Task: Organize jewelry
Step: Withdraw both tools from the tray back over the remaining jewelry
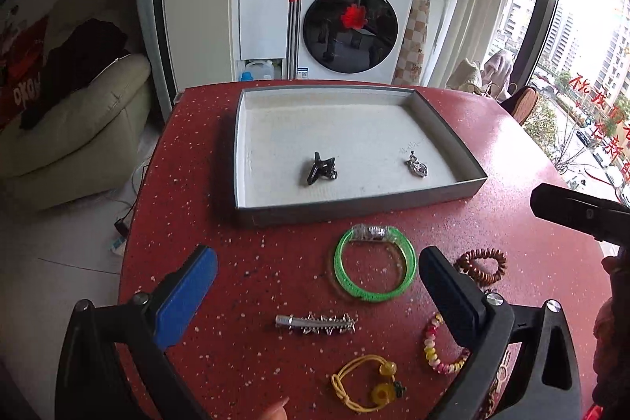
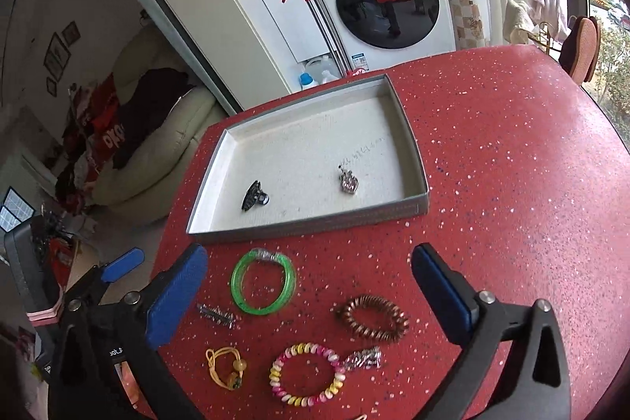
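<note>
A grey tray with a white lining sits on the red table and holds a black hair claw and a silver clip. In front of it lie a green bangle, a silver barrette, a brown coil tie, a pink-yellow coil tie, a yellow cord bracelet and a small silver clip. My left gripper is open above the barrette. My right gripper is open above the bangle and ties.
The red speckled table has a curved left edge with floor below. A washing machine and a cream sofa stand beyond. Windows are to the right.
</note>
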{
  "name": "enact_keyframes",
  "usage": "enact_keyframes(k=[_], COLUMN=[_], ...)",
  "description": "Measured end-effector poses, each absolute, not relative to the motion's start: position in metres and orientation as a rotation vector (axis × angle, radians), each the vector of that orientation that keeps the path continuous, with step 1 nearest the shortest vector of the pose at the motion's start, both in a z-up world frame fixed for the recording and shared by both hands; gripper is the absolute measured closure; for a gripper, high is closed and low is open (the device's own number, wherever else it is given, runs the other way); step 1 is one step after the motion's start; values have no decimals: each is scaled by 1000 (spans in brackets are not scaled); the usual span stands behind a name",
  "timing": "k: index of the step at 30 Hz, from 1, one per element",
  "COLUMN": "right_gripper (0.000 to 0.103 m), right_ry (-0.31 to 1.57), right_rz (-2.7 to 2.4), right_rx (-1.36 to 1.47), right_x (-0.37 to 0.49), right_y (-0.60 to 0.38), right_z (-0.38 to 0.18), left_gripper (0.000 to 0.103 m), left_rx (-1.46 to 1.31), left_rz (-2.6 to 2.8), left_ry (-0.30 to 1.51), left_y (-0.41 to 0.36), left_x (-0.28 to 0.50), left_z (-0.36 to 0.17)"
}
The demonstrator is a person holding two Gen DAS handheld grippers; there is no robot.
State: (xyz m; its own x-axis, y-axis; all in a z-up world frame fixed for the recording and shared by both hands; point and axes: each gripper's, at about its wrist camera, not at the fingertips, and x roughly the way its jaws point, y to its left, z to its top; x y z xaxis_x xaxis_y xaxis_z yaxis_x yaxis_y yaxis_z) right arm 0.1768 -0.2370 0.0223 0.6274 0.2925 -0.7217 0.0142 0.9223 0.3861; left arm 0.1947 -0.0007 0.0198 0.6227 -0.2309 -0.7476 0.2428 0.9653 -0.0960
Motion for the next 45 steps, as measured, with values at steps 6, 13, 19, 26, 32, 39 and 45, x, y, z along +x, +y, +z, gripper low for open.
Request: enact_keyframes(k=[6, 13, 19, 26, 32, 39, 45], right_gripper=[0, 0, 0, 10, 21, 27, 58], right_ry=[935, 1006, 1061, 1077, 1104, 1098, 1078], right_rz=[170, 55, -59, -194, -248, -286, -248], right_rx=[347, 360, 403, 350, 355, 192, 141], right_x=[132, 81, 62, 61, 66, 70, 66], right_y=[-227, -230, -236, -228, -216, -196, -194], right_z=[14, -21, -41, -45, -61, -65, -62], left_gripper=[0, 0, 0, 0, 0, 0, 2], left_rx=[-3, 3, -2, 64, 84, 124, 171], left_rz=[-189, -159, -160, -171, -196, -216, -235], left_ry=[853, 885, 933, 922, 929, 929, 929], left_y=[19, 27, 17, 2, -5, -16, -27], left_x=[151, 123, 125, 126, 129, 129, 126], left_z=[4, -20, -33, -41, -46, -50, -53])
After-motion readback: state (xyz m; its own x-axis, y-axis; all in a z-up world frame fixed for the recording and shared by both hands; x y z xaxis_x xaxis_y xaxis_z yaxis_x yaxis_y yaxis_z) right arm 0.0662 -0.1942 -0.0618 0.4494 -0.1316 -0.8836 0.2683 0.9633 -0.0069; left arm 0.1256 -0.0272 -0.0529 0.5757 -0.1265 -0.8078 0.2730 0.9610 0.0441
